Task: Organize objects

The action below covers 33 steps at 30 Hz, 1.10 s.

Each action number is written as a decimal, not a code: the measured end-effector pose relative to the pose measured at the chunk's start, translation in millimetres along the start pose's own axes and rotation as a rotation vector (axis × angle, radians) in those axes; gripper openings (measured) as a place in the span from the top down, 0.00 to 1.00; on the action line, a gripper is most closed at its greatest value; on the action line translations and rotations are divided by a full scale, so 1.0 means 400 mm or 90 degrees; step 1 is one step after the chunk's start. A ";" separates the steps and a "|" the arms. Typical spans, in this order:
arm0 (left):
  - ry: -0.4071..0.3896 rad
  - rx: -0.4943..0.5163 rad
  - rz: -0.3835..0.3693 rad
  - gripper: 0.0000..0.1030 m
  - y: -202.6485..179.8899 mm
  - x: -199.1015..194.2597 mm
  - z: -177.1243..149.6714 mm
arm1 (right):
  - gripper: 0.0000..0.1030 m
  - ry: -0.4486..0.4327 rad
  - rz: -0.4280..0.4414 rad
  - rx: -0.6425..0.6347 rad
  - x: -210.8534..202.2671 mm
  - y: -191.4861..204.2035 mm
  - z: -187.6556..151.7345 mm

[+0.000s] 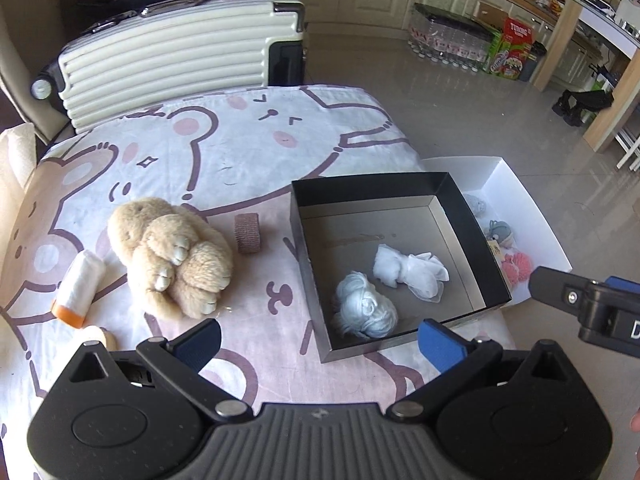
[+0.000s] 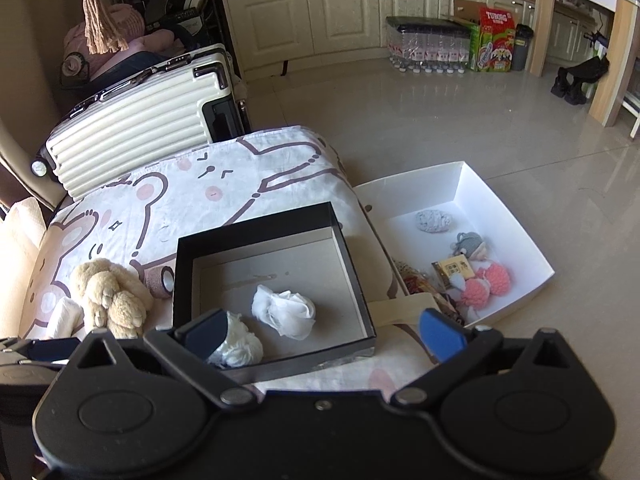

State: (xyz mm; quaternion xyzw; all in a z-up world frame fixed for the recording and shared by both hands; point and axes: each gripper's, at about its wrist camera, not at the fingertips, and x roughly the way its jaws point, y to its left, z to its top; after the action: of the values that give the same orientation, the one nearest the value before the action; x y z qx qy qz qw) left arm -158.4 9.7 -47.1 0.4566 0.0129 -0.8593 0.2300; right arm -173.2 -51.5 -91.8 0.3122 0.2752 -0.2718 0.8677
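Black box (image 2: 276, 364), centre frame: two white bundles inside, yarn (image 2: 240, 346) low left, gauze (image 2: 286, 312) beside it. White box (image 2: 508, 216), right: grey ball, grey doll, pink pompoms. Plush (image 1: 172, 256), spool and tape roll left on the cloth. My left gripper (image 1: 320, 340) and right gripper (image 2: 320, 330) both gape wide, empty.

- Left wrist view looks steeply down, close above the black box (image 1: 400, 256)
- Right wrist view sits rightward, also showing it (image 2: 272, 292)
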 end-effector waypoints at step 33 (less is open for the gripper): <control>-0.103 0.055 -0.013 0.00 0.101 -0.165 -0.045 | 0.00 -0.078 -0.071 -0.026 -0.115 0.044 -0.053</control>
State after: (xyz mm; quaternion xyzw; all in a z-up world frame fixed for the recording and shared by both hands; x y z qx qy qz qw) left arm -96.5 2.9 2.1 0.3948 -0.0381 -0.8956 0.2016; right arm -200.8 -11.5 -68.9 0.2613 0.2443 -0.3325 0.8726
